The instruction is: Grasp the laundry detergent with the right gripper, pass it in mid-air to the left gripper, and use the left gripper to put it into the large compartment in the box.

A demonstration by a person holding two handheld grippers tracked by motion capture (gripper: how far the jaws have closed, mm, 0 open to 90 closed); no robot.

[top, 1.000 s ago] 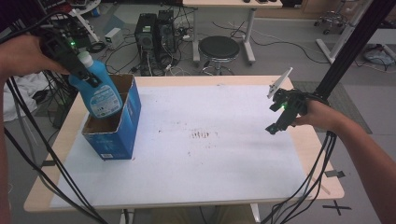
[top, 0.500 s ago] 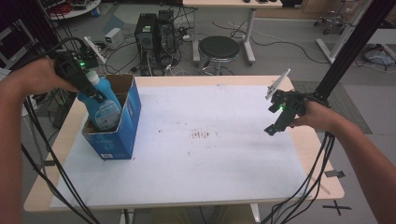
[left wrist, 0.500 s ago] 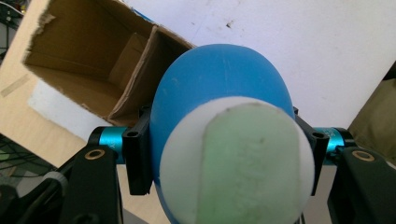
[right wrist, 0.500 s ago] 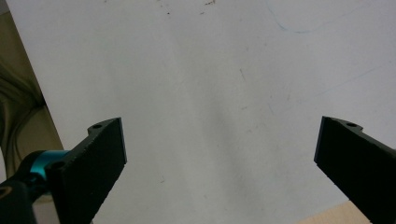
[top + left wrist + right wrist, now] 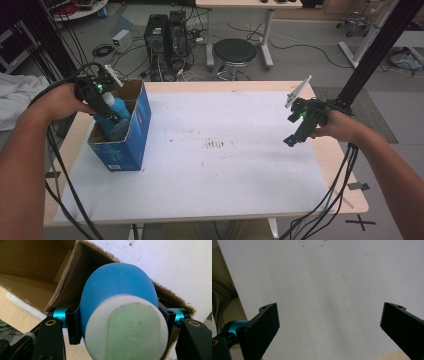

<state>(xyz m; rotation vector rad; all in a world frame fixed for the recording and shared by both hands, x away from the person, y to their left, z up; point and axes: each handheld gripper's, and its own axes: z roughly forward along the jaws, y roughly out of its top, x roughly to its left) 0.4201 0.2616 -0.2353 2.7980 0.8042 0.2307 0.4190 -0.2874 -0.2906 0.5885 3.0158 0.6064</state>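
We hold the smooth blue plastic bottle (image 5: 116,116) with its white cap clamped by the neck in the left gripper (image 5: 120,322), so it hangs upright and sits partly down inside the open blue cardboard box (image 5: 131,141). Far from the box over the scuffed white tabletop (image 5: 225,165), our right gripper (image 5: 329,327) waits with its matte black jaws wide apart and nothing between them.

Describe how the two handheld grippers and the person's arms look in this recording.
Both grippers are black. The left gripper and the right gripper each carry a small green light and a pale three-cornered plate on top. In the gripper views the flat black jaws sit on turquoise metal collars with small screw holes. Black cables trail from each toward the table's near edge. The forearms are bare, with no sleeves in view.
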